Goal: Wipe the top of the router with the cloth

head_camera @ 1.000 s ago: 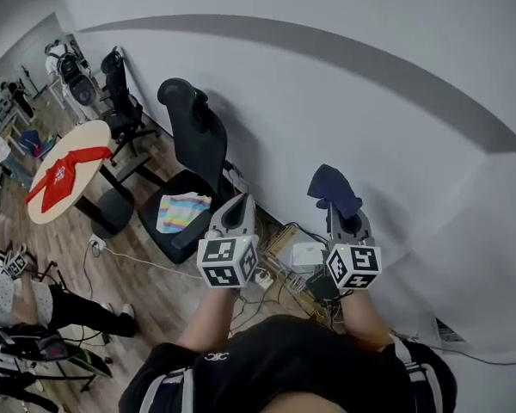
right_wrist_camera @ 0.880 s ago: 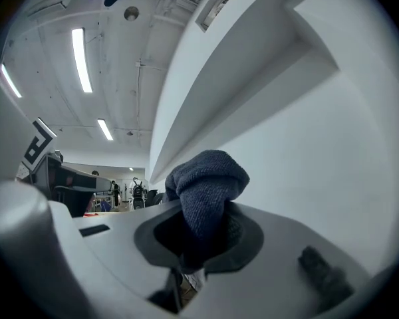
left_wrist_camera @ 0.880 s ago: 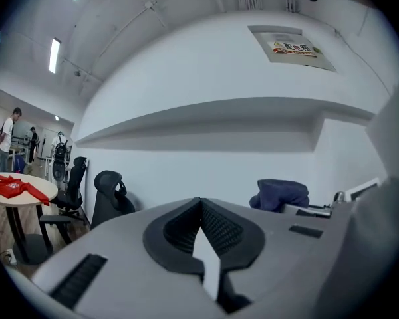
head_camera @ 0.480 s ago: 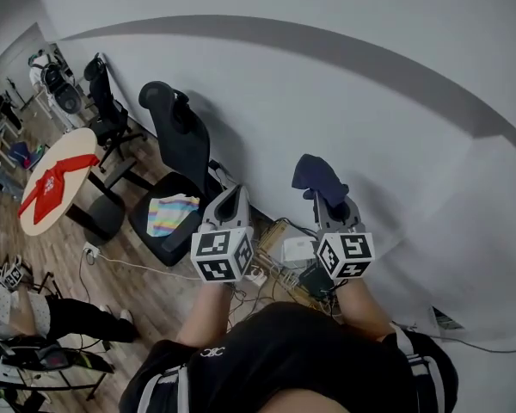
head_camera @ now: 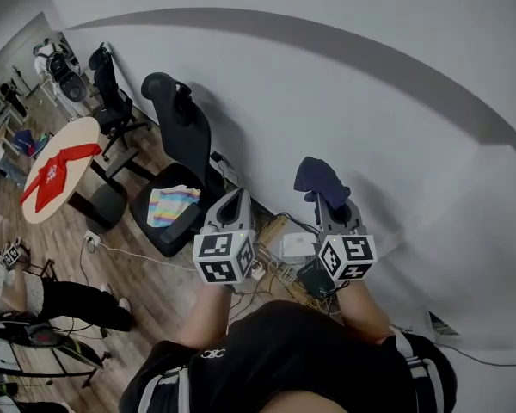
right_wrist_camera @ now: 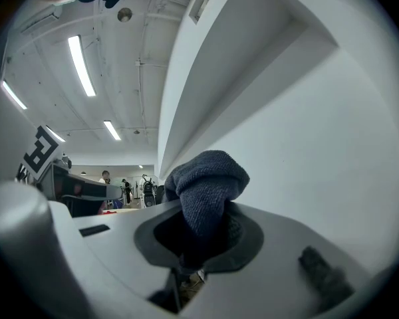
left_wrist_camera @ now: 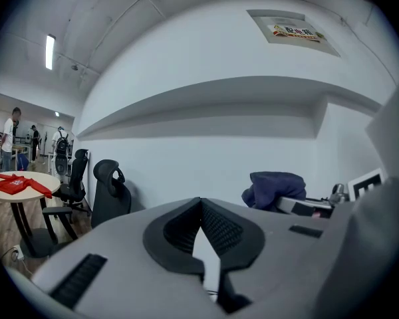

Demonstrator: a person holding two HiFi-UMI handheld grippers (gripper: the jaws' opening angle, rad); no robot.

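Note:
A dark blue cloth point(head_camera: 320, 181) bunches up out of my right gripper point(head_camera: 328, 206), which is shut on it; in the right gripper view the cloth point(right_wrist_camera: 206, 190) fills the jaws and hides the tips. My left gripper point(head_camera: 238, 200) is held level beside it, shut with nothing between its jaws point(left_wrist_camera: 201, 203). The left gripper view also catches the cloth point(left_wrist_camera: 274, 186) off to the right. Below and between both grippers, a small white box that looks like the router point(head_camera: 296, 249) sits low by the wall among cables, next to a black device point(head_camera: 314, 276).
A black office chair point(head_camera: 182, 157) with a striped cloth point(head_camera: 174, 205) on its seat stands left of the grippers. Farther left is a round table point(head_camera: 60, 179) with a red garment. Cables and a power strip trail over the wooden floor point(head_camera: 146, 274). The white wall point(head_camera: 396, 144) is close ahead.
The head view has shifted slightly. Both grippers stay side by side at about the same height, the right one still holding the cloth.

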